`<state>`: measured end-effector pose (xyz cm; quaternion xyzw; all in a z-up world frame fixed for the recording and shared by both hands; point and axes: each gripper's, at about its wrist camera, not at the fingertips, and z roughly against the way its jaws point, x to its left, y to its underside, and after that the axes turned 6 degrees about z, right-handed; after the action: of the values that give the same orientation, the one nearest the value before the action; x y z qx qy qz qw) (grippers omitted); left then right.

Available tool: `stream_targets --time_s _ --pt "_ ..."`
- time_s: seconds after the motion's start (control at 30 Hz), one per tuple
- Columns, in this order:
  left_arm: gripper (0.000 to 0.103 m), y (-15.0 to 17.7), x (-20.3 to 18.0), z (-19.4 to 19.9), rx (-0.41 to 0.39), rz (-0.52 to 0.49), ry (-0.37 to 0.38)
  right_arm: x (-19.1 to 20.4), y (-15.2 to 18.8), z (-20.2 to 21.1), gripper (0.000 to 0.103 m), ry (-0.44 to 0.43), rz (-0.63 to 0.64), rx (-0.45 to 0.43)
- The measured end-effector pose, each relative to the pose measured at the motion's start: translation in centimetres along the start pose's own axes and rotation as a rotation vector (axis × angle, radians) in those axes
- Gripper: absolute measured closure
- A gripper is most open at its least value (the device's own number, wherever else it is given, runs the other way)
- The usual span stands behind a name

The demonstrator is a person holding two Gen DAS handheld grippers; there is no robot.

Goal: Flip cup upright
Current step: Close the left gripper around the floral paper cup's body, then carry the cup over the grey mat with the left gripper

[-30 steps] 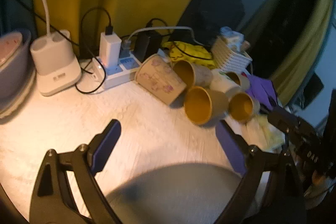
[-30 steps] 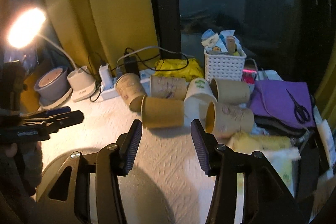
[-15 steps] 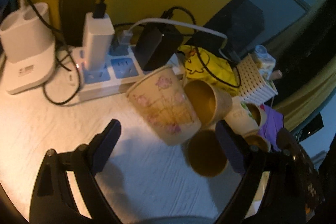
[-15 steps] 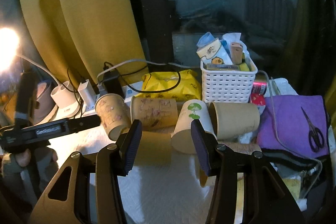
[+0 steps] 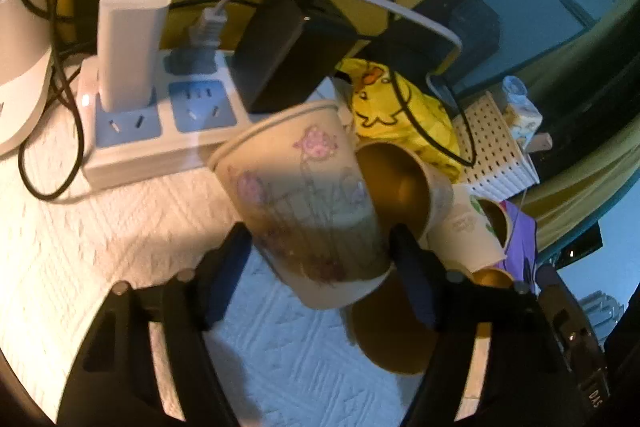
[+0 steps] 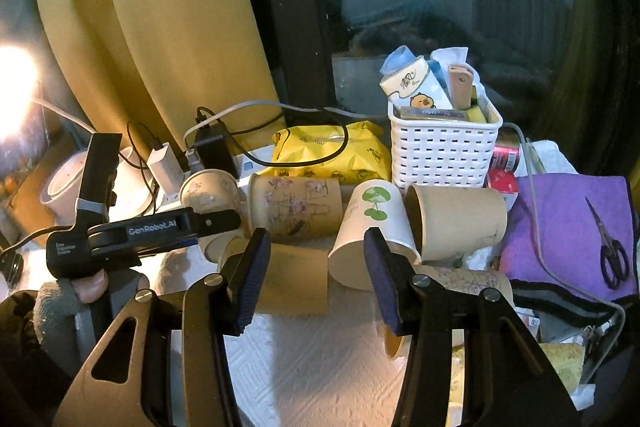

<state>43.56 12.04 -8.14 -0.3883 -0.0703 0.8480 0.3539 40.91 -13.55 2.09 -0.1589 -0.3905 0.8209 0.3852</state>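
Note:
A paper cup with pink flowers (image 5: pixel 308 203) stands upside down and tilted, base up, near the power strip. My left gripper (image 5: pixel 320 247) has its blue pads on both sides of the cup's lower part, closed onto it. The same cup (image 6: pixel 210 191) and the left gripper (image 6: pixel 216 221) show in the right wrist view. My right gripper (image 6: pixel 316 259) is open and empty, above a brown cup (image 6: pixel 292 279) lying on its side. Several other cups lie around: a flowered one (image 6: pixel 296 207), a white one with green leaves (image 6: pixel 370 227), a brown one (image 6: pixel 456 223).
A white power strip (image 5: pixel 160 131) with chargers and cables sits behind the cup. A yellow pack (image 6: pixel 332 155), a white basket (image 6: pixel 444 151), a purple cloth (image 6: pixel 568 227) with scissors (image 6: pixel 608 247) lie at the back right. A lamp base (image 5: pixel 20 75) stands left.
My left gripper has moved forward to the flowered cup and narrowed around it. My right gripper has moved forward towards the cups and stays open.

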Motion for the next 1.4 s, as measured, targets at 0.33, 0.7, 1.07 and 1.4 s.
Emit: stream_targets --time_s 0.33,0.7,1.07,1.4 --pt "0.042 1.7 -0.8 4.3 -0.018 -0.076 0.042 2.0 0.4 3.3 0.052 0.006 0.022 -0.018" --pt "0.044 7.5 -0.4 10.3 -0.007 -0.212 0.082 6.7 2.6 7.9 0.052 -0.029 0.05 -0.024" --pt "0.044 15.4 1.2 17.1 -0.051 -0.357 0.078 9.8 7.2 11.5 0.052 -0.053 0.006 0.024" --pt "0.044 24.6 1.8 22.0 -0.092 -0.511 0.085 13.2 10.6 14.3 0.052 -0.108 -0.034 0.07"
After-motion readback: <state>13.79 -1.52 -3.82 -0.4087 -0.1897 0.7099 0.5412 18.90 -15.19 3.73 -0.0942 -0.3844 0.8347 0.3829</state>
